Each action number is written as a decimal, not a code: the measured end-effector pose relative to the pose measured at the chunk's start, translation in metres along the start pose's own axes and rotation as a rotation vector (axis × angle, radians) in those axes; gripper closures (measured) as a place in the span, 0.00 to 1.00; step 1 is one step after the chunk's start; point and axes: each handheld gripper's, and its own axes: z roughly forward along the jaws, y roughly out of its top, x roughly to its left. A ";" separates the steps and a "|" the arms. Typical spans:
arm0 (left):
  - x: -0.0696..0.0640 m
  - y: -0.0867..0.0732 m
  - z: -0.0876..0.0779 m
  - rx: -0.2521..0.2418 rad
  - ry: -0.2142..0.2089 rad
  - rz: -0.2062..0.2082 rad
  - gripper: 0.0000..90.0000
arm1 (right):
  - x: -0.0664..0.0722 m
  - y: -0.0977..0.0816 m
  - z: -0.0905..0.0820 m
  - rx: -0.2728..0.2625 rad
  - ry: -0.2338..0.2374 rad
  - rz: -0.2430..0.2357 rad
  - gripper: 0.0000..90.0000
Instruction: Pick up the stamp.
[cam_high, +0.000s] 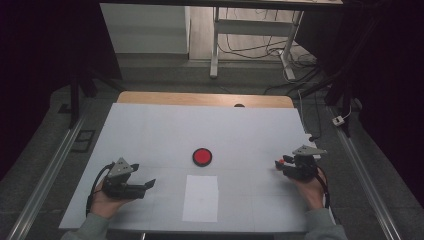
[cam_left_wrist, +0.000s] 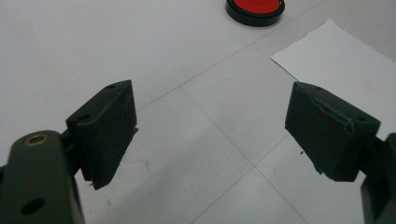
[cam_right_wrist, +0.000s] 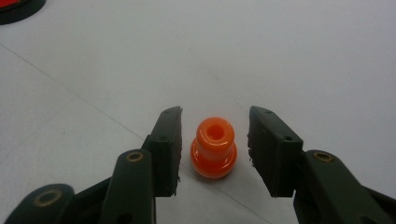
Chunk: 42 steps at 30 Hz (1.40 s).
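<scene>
White tabletop (cam_high: 150, 130) – red disc (cam_high: 202, 156), paper sheet (cam_high: 200, 198); dark room around.

left claw (cam_left_wrist: 210, 135): jaws wide apart | right claw (cam_right_wrist: 214, 149): jaws part-closed, not gripping

No readable text, labels or numbers (paper sheet blank).
</scene>
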 end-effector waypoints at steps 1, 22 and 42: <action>0.000 0.000 0.000 -0.001 -0.001 0.000 0.19 | 0.000 -0.001 0.000 -0.007 0.003 0.008 0.63; 0.000 0.000 0.001 0.004 0.000 0.002 0.19 | -0.001 -0.001 -0.002 -0.024 0.003 -0.002 0.81; -0.001 0.000 0.002 0.005 0.000 0.006 0.19 | 0.000 0.003 -0.013 -0.112 0.025 0.019 0.81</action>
